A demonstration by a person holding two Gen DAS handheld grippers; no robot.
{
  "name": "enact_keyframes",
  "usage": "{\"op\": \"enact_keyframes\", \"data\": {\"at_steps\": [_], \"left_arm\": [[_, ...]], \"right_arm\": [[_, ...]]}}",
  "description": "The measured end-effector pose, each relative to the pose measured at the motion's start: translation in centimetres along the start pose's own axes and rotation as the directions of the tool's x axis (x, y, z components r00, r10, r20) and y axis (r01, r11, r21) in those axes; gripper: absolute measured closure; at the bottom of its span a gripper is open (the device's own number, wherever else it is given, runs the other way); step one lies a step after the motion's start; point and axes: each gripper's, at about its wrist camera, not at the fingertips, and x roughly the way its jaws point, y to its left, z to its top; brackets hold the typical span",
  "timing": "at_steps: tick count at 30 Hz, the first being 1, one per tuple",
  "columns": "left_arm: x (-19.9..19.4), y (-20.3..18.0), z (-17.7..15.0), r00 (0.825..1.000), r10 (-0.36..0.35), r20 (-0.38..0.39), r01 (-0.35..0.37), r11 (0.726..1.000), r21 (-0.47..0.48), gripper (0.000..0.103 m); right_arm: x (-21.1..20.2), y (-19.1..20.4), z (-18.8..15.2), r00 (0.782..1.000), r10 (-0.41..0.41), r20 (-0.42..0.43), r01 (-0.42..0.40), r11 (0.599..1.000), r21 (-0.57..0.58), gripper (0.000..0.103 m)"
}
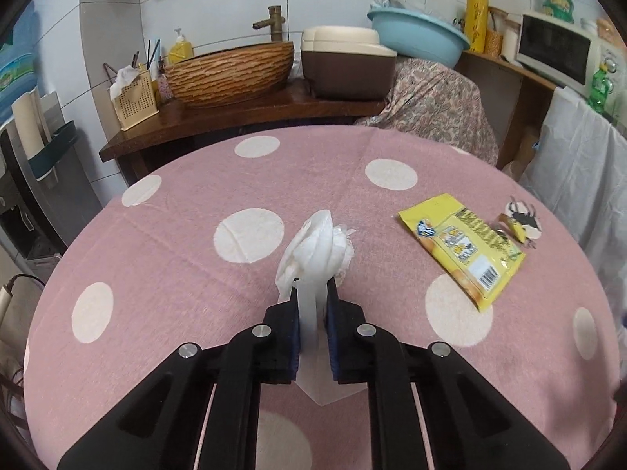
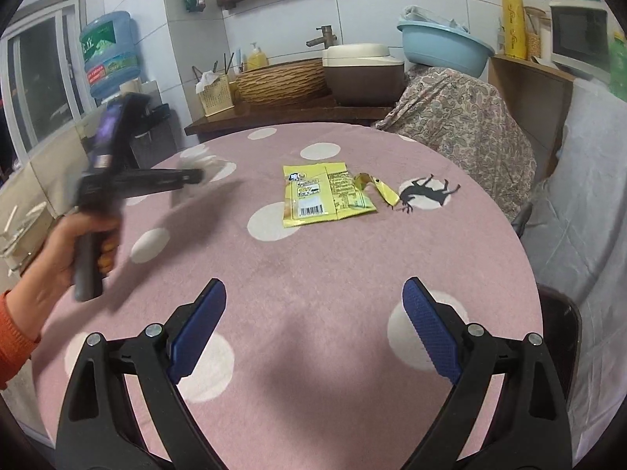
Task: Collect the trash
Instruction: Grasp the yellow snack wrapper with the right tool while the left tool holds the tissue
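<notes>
A: A crumpled tissue [image 1: 313,250] is pinched between the closed jaws of the left gripper [image 1: 313,305] and held above the pink table [image 1: 156,274]. In the right wrist view the gripper is blurred, so motion is suggested.

B: And the right gripper [image 2: 313,313]?

A: It is held wide apart and empty, low over the near edge of the table.

B: How much has been collected?

A: One piece, it is judged. A yellow wrapper [image 2: 325,194] and a small torn scrap [image 2: 382,190] just beside it are left lying on the far side. No bin is seen in either view.
</notes>
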Motion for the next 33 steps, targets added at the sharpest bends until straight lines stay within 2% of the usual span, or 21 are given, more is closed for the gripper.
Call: {"op": "enact_keyframes", "data": {"at_steps": [6, 10, 13, 18, 26, 30, 32, 33], "left_arm": [[-4.7, 0.0, -2.1, 0.996, -0.064, 0.059, 0.064, 0.998, 0.012, 0.091], [-6.9, -0.3, -3.4, 0.992, -0.095, 0.078, 0.092, 0.995, 0.042, 0.091], [-7.7, -0.3, -4.0, 0.991, -0.107, 0.082, 0.103, 0.993, 0.051, 0.091], [-8.2, -0.5, -4.4, 0.989, -0.116, 0.090, 0.109, 0.991, 0.080, 0.091], [-8.1, -0.9, -4.9, 0.986, -0.140, 0.085, 0.132, 0.987, 0.092, 0.091], [-7.9, -0.8, -5.3, 0.986, -0.147, 0.074, 0.141, 0.986, 0.086, 0.091], [-7.8, -0.9, -5.4, 0.986, -0.150, 0.067, 0.144, 0.986, 0.082, 0.091], [-7.7, -0.9, -5.5, 0.987, -0.148, 0.066, 0.142, 0.986, 0.082, 0.091]], "right_arm": [[5.6, -1.3, 4.2, 0.997, -0.069, -0.023, 0.068, 0.997, -0.024, 0.019], [9.5, -3.9, 6.6, 0.994, -0.096, -0.055, 0.098, 0.995, 0.018, 0.033], [11.5, -5.1, 7.5, 0.991, -0.105, -0.078, 0.108, 0.994, 0.035, 0.041], [13.8, -5.7, 8.2, 0.978, -0.165, -0.128, 0.164, 0.986, -0.021, 0.053], [16.8, -5.9, 8.7, 0.971, -0.163, -0.177, 0.153, 0.986, -0.068, 0.073], [17.8, -6.0, 8.8, 0.972, -0.141, -0.187, 0.131, 0.989, -0.066, 0.078], [17.7, -6.0, 8.8, 0.976, -0.123, -0.178, 0.113, 0.992, -0.063, 0.088], [17.7, -5.9, 8.8, 0.977, -0.113, -0.179, 0.104, 0.993, -0.058, 0.089]]}}
